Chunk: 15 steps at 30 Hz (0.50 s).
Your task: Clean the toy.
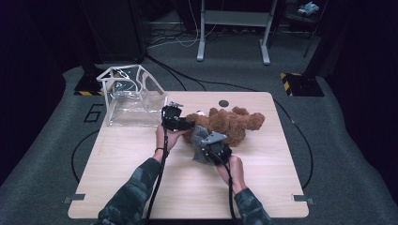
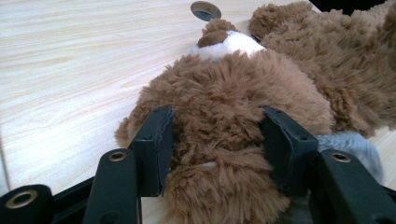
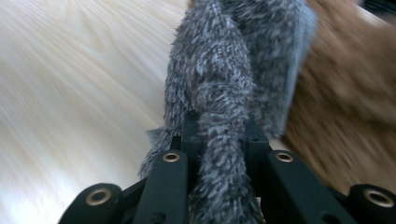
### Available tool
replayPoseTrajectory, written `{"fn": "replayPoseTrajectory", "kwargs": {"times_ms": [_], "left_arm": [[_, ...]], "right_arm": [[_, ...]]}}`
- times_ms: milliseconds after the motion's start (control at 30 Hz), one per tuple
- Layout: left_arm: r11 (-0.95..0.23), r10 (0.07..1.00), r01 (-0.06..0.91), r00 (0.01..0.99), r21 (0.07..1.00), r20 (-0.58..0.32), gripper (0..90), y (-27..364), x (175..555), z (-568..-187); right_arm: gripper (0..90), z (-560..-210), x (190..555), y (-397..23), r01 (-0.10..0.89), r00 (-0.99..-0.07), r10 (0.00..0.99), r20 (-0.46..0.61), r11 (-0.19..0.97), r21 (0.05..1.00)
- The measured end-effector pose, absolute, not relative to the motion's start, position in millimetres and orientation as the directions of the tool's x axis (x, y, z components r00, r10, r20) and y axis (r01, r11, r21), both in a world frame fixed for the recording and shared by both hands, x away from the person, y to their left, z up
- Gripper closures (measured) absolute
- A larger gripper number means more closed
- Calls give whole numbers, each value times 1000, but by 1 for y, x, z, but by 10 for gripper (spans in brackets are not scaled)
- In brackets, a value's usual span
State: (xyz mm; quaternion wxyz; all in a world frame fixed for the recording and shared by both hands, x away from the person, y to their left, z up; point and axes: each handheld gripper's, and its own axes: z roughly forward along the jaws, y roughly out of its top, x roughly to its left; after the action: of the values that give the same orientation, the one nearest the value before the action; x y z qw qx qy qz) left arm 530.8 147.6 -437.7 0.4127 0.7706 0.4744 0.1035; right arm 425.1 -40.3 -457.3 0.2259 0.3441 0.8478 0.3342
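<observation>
Teddy bear is lying on its side on the wooden table, roughly mid-table, a bit toward the far edge, brown fur w/ a white muzzle pointing at the round hole in the tabletop. Left gripper sits at the bear's head end, and in the left gripper view the jaws are about half apart w/ brown fur bulging between them; both pads press into the plush, so that's a grip on the bear. Right gripper is on the near side of the bear, jaws pulled in narrow and pinched on a grey furry cloth; right gripper view is smeared w/ motion blur, but the grey pile clearly runs down between the two black pads. That grey piece lies right against the bear's belly side, touching it, and a bit of it peeks out behind the left gripper's far jaw too. Person's camo sleeves come in from the bottom of the high view, cables trailing back along the forearms. Clear plastic bag w/ white trim stands open at the far left corner of the table, just beside the left gripper but apart from the bear.
</observation>
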Motion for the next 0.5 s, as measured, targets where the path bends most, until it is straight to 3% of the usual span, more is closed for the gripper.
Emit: {"fn": "replayPoseTrajectory", "kwargs": {"times_ms": [200, 433, 500], "left_arm": [[-209, 817, 647, 527, 733, -233, 471, 148, 531, -438], [-185, 812, 643, 527, 744, -253, 443, 157, 530, -436], [-178, 809, 638, 528, 750, -257, 425, 162, 528, -433]], "right_arm": [[768, -461, 452, -11, 428, -681, 715, -155, 561, 708], [770, -457, 457, -37, 534, -540, 830, -141, 467, 704], [770, -450, 454, -45, 526, -527, 838, -140, 451, 721]]}}
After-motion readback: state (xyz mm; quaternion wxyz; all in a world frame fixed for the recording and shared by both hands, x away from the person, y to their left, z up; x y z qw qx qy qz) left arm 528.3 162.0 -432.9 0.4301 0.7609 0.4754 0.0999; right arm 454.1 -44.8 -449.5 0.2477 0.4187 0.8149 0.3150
